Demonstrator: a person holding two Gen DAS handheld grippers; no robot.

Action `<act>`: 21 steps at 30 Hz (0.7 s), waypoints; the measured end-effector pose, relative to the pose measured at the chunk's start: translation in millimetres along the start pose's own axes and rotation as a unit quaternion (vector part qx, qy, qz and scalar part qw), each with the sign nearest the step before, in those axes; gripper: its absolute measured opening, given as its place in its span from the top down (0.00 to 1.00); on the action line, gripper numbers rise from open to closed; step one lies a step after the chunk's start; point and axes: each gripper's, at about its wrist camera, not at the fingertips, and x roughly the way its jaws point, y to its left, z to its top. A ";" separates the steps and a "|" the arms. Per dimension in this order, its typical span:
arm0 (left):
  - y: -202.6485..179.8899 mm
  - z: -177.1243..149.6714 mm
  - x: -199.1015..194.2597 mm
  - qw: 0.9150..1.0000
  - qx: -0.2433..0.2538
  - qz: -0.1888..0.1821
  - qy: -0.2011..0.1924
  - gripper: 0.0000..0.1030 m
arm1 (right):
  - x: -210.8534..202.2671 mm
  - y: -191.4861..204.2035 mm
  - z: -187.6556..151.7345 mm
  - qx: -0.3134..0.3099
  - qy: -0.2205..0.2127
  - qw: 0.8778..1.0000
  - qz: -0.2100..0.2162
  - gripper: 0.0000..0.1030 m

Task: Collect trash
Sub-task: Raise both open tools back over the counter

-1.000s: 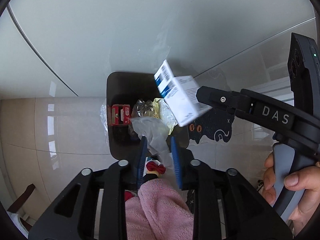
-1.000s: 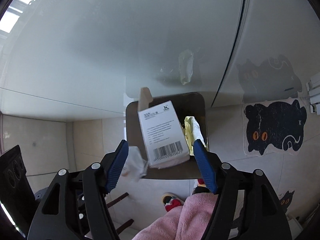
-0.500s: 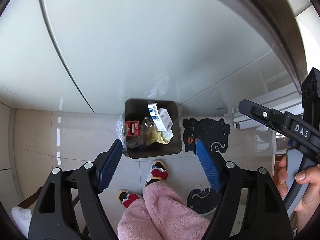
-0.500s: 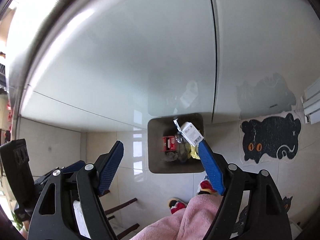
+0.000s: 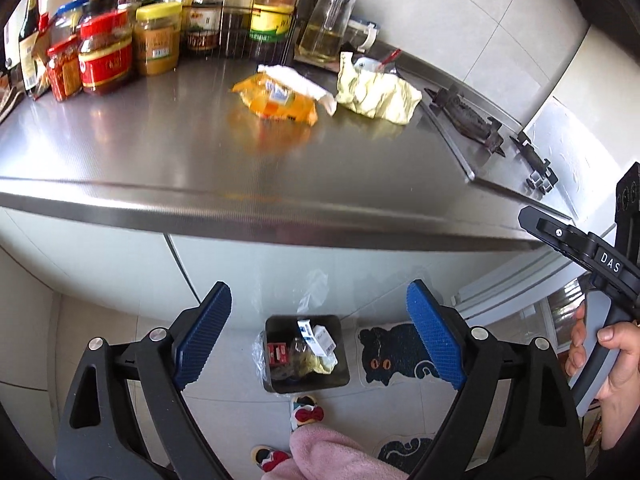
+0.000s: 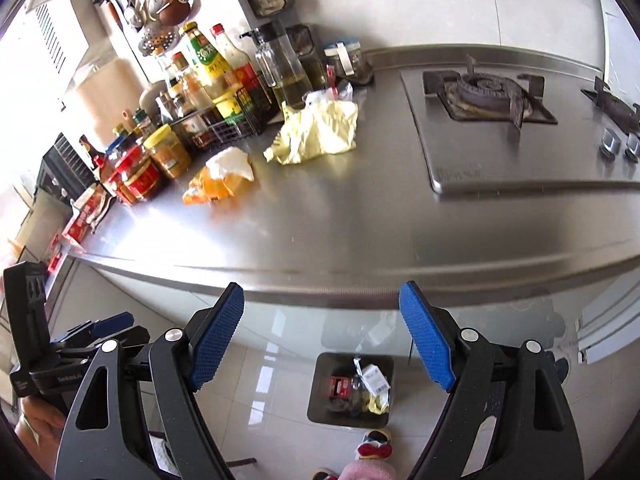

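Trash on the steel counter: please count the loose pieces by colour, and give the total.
Orange: 1, the orange wrapper
White: 1, the white tissue lying on that wrapper
Pale yellow: 1, the yellow crumpled bag
Total: 3 pieces on the counter. The jars and bottles at the back are not counted.

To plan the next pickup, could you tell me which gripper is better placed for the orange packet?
Probably left: the orange packet lies nearly straight ahead of the empty, opening left gripper, but off toward the left of the open right gripper.
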 end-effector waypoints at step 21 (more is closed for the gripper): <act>-9.3 152.9 45.0 0.998 0.002 0.010 -0.070 0.35 | 113.8 -16.3 142.4 -0.013 0.006 1.000 0.023 0.25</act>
